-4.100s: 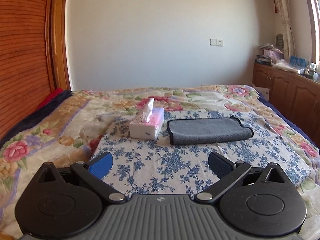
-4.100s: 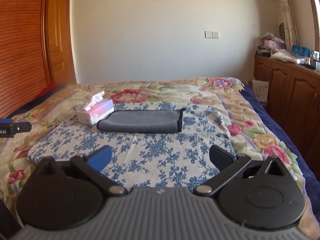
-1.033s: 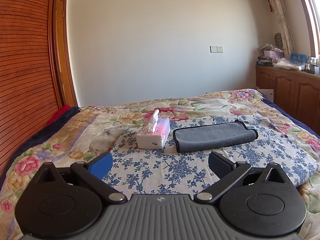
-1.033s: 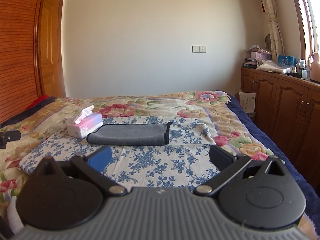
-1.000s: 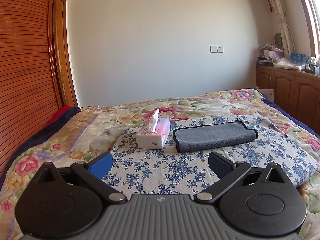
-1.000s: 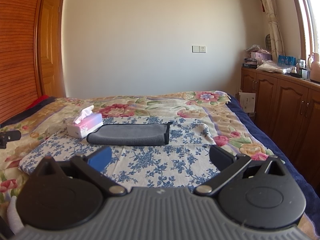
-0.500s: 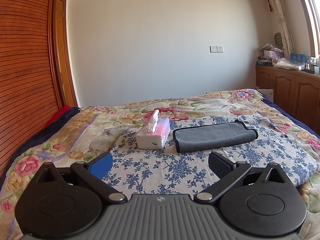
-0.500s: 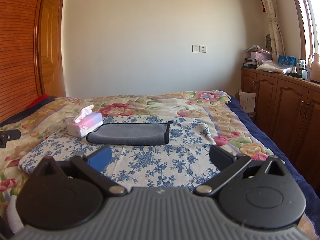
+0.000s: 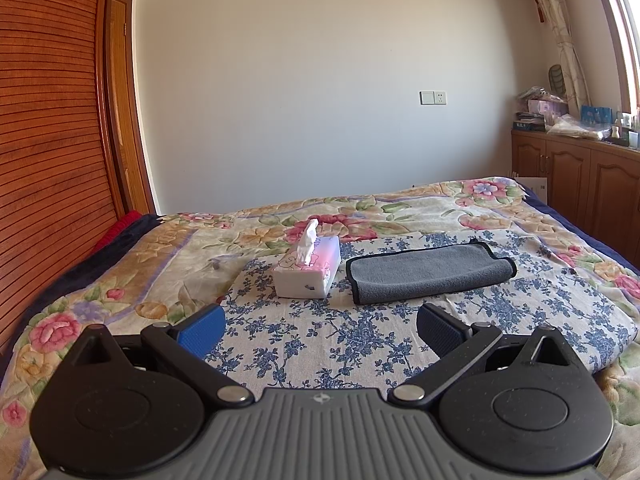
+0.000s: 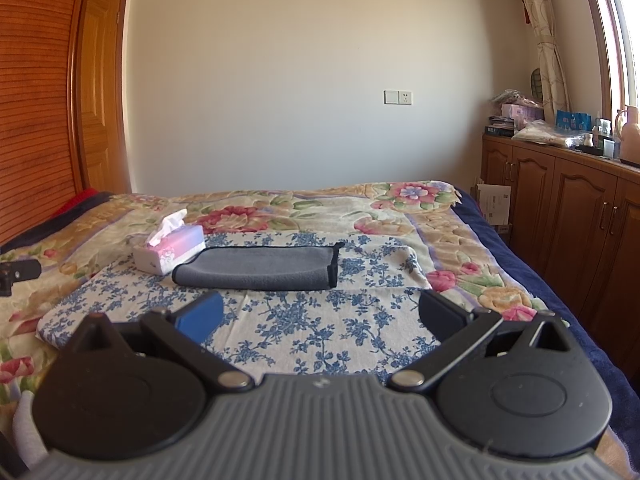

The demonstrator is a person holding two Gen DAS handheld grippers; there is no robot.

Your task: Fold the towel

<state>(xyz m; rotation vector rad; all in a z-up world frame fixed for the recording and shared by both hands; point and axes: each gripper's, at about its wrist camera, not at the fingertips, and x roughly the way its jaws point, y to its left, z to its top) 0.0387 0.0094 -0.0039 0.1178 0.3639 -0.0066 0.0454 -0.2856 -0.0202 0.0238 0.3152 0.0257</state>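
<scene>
A grey towel with black trim (image 9: 430, 272) lies folded into a long flat strip on a blue-flowered cloth (image 9: 320, 332) on the bed. It also shows in the right wrist view (image 10: 258, 269). My left gripper (image 9: 320, 326) is open and empty, held back from the towel above the cloth's near part. My right gripper (image 10: 320, 316) is open and empty, also well short of the towel. The tip of the left gripper (image 10: 16, 274) shows at the left edge of the right wrist view.
A pink and white tissue box (image 9: 308, 268) stands just left of the towel, also in the right wrist view (image 10: 170, 248). A floral bedspread (image 9: 480, 200) covers the bed. Wooden cabinets (image 10: 560, 216) line the right wall; a slatted wooden wall (image 9: 48, 160) is on the left.
Since four seconds ago both grippers have pulled back and risen from the towel. In the last second nothing has visibly changed.
</scene>
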